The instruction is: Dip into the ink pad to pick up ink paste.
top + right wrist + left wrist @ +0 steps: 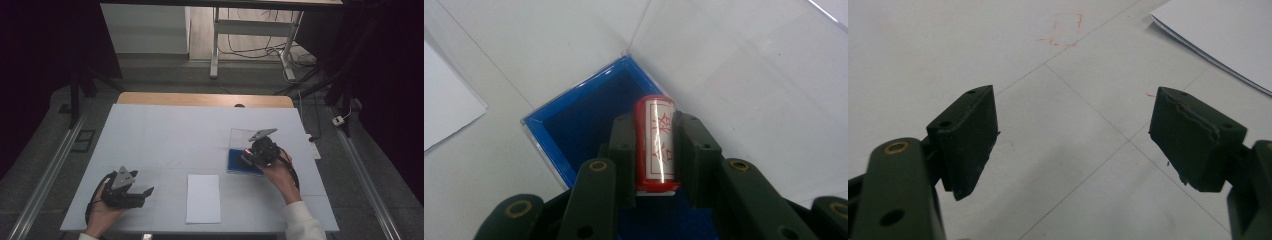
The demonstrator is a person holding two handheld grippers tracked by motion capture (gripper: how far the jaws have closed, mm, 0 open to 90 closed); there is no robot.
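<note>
- Your right gripper (655, 150) has its fingers (623, 150) clamped on a red cylinder stamp (655, 145), one pad against each side, the white label with red characters facing the camera in the right gripper view
- The stamp hangs over the blue tray (574, 125) of an open clear case, its far end pointing toward the tray's back corner; whether its base touches the blue lining you cannot tell
- The case's clear lid (734, 65) stands open behind the tray, hinged along the far edge
- In the high view your right gripper (260, 151) sits on the right half of the table (165, 135), directly above the blue tray (237, 161), with your right hand (278, 167) wrapped around its body and a white sleeve (302, 220) at the bottom edge
- Your left gripper (145, 192) rests low at the near left of the table, well apart from the case, your left hand (102, 207) behind it
- In the left gripper view its fingers (970, 135) stand wide with nothing between them, bare table with thin grid lines and faint red marks (1065, 30) beneath
- A white sheet of paper (203, 198) lies flat near the front edge, between the two grippers; its corner (1218, 35) shows at the upper right in the left gripper view
</note>
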